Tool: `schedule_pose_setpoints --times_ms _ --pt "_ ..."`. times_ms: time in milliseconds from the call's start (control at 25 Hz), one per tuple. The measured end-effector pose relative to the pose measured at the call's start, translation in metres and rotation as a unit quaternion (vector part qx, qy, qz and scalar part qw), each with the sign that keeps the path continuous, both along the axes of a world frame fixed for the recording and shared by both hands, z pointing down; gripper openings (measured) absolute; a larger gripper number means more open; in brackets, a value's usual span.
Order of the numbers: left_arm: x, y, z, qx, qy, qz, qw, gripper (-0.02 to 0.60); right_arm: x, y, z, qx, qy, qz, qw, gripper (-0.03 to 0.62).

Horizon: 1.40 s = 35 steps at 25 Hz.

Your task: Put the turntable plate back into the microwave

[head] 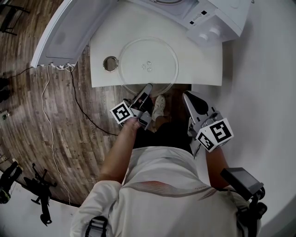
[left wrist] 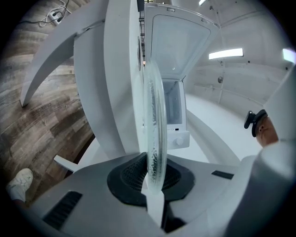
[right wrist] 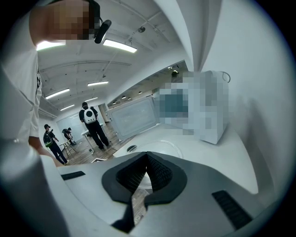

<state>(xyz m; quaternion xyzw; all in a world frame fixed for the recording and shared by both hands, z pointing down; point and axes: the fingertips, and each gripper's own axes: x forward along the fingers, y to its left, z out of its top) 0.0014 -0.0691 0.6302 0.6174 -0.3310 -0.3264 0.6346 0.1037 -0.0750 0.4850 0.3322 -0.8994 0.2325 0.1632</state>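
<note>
The left gripper (head: pixel 147 89) is clamping its fingers on the near rim of the glass plate (head: pixel 148 62), which is lying on the white table (head: pixel 104 41) in front of the open microwave (head: pixel 210 21). The right gripper (head: pixel 187 97) is hovering just off the table's edge, its fingers pressed together on nothing.

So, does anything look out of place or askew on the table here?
Yes. The glass turntable plate lies on the white table, outside the open microwave, and its near rim hangs over the table's edge. The left gripper is shut on that overhanging rim.
</note>
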Motion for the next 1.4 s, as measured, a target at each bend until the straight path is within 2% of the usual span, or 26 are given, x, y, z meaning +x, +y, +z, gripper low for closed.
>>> schedule_pose_setpoints --times_ms 360,560,720,960,1160,1400 --pt "-0.009 0.002 -0.011 0.022 -0.024 -0.009 0.9994 0.032 0.003 0.003 -0.005 -0.004 0.002 0.003 1.0 0.005" --pt "-0.014 -0.003 -0.029 0.054 -0.028 -0.003 0.9982 0.032 0.003 0.002 -0.005 -0.004 0.001 0.005 1.0 0.005" --pt "-0.017 -0.018 -0.046 0.07 -0.016 -0.013 0.9973 0.032 0.002 0.0 -0.007 0.005 -0.002 0.008 1.0 0.005" --pt "-0.025 -0.059 -0.061 0.086 -0.022 -0.026 0.9957 0.032 0.005 -0.003 -0.012 0.017 -0.005 0.021 1.0 0.005" --pt "-0.036 -0.083 -0.086 0.096 -0.014 -0.028 0.9949 0.032 0.0 0.002 -0.034 0.036 -0.002 0.053 0.998 0.005" --pt "-0.044 -0.107 -0.104 0.093 -0.013 -0.006 0.9955 0.032 -0.017 0.013 -0.057 0.064 -0.003 0.103 0.993 0.005"
